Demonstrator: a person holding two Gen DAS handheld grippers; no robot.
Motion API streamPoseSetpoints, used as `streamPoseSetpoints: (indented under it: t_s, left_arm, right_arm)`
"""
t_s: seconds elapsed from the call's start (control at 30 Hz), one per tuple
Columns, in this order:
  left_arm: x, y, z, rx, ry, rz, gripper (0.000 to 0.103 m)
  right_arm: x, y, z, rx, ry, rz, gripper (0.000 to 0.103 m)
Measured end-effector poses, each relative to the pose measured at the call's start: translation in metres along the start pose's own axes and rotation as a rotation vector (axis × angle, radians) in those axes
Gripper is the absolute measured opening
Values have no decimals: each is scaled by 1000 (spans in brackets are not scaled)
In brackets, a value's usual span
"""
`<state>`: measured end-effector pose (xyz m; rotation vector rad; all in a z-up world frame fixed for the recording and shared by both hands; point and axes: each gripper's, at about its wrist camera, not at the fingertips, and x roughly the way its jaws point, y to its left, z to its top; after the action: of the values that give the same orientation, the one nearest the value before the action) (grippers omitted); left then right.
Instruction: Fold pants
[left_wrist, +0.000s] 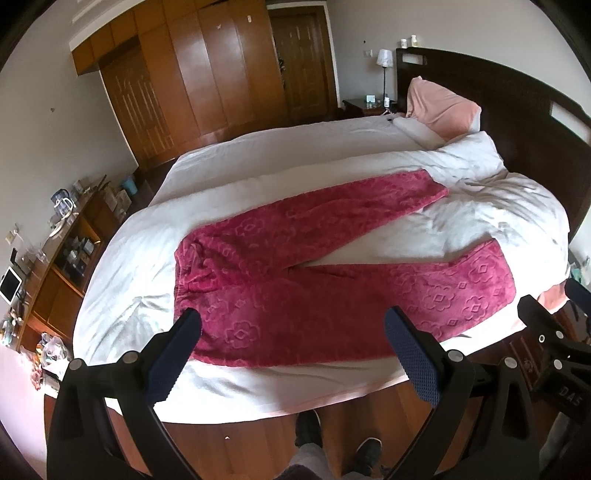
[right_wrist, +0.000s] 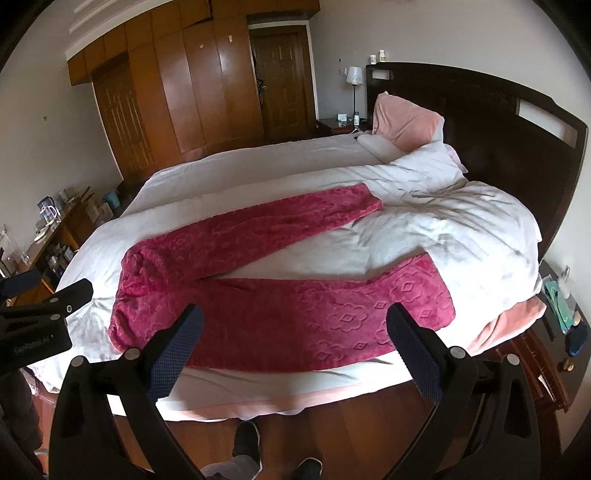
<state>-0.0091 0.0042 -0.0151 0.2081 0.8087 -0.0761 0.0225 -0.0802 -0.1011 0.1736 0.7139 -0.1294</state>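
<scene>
Red fleece pants (left_wrist: 306, 280) with a raised flower pattern lie flat on a white bed (left_wrist: 118, 258), waistband to the left, the two legs spread apart toward the right. They also show in the right wrist view (right_wrist: 280, 295). My left gripper (left_wrist: 293, 325) is open and empty, held above the near edge of the bed over the nearer leg. My right gripper (right_wrist: 295, 321) is open and empty, also above the nearer leg, to the right of the left one. The right gripper's body shows at the left wrist view's right edge (left_wrist: 554, 343).
A pink pillow (left_wrist: 439, 107) leans on a dark headboard (left_wrist: 517, 122). A bunched white duvet (left_wrist: 491, 199) lies at the right. A wooden wardrobe (left_wrist: 199, 74) stands behind, a cluttered shelf (left_wrist: 48, 266) at left, a nightstand (right_wrist: 546, 362) at right. The person's feet (left_wrist: 310, 428) stand on the wood floor.
</scene>
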Motion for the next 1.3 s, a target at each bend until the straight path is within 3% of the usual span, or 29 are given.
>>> streamPoseSetpoints:
  t_s: [0.77, 1.3]
  left_arm:
    - [14, -13, 4, -13, 41, 0, 98]
    - [42, -33, 21, 3, 86, 9, 98]
  right_arm:
    - [11, -11, -3, 11, 19, 17, 100]
    - [46, -44, 8, 65, 73, 41, 100]
